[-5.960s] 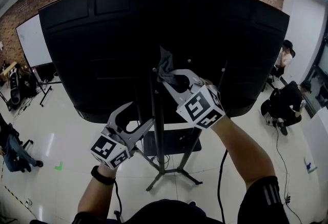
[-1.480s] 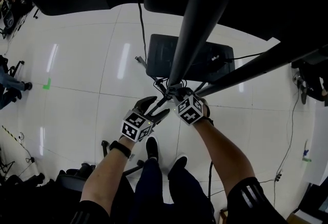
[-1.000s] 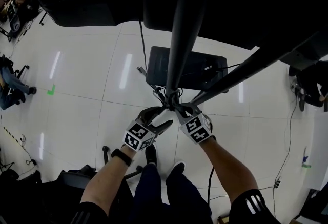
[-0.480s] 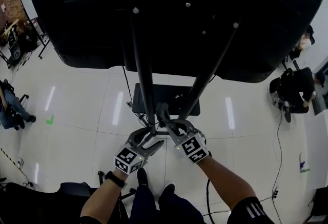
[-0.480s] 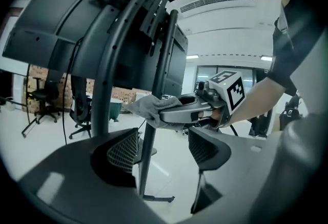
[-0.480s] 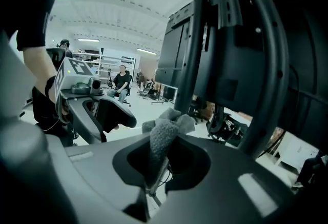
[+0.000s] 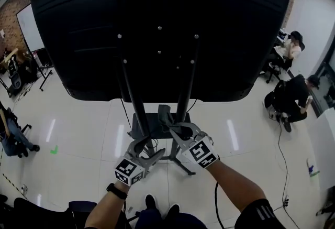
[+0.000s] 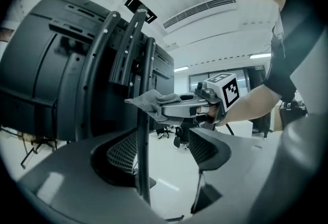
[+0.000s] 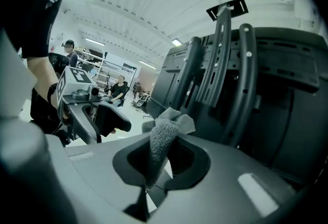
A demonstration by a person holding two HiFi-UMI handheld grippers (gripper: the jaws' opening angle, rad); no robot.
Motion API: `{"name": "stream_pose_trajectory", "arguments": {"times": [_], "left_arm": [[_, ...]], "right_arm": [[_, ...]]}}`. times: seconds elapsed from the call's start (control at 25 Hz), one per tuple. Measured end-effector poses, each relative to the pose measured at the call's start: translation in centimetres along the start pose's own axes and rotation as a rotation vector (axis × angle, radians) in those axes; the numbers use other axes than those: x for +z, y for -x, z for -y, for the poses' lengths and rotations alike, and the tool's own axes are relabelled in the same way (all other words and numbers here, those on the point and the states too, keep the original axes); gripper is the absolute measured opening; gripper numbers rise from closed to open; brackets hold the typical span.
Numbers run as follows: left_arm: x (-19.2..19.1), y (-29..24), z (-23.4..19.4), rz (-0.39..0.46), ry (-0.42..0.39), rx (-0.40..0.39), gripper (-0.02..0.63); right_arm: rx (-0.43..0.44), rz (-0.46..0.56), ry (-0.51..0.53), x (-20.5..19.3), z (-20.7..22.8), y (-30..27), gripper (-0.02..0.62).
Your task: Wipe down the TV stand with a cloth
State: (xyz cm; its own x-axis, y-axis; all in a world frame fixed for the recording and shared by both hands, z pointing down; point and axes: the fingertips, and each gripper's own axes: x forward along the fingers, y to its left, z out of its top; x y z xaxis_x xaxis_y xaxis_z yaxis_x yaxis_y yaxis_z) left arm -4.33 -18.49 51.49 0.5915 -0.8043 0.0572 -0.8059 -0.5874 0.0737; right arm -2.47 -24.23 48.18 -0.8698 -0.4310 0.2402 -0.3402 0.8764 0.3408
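inside closed right hand-held gripper (image 7: 171, 126): cloth (image 9: 163, 138)

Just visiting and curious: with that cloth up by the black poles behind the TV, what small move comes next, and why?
Probably nudge the right gripper sideways so its grey fleecy cloth presses on the black metal upright beside it. The jaws pinch the cloth, which sits close to that pole.
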Motion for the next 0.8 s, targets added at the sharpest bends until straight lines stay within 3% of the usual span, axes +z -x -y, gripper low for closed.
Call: {"name": "stream_pose_trajectory", "arguments": {"times": [0.36, 0.8], "left_arm": [[11.1, -0.4, -0.1, 0.116, -0.147, -0.109, 0.33], [20.6, -0.7, -1.0, 0.212, -0.247, -0.232, 0.325]], "right_arm": [[-0.144, 0.134, 0.031, 11.1, 5.7, 3.2, 0.029], [-0.326, 0.155, 0.16, 20.5, 11.5, 6.1, 0.029]]}}
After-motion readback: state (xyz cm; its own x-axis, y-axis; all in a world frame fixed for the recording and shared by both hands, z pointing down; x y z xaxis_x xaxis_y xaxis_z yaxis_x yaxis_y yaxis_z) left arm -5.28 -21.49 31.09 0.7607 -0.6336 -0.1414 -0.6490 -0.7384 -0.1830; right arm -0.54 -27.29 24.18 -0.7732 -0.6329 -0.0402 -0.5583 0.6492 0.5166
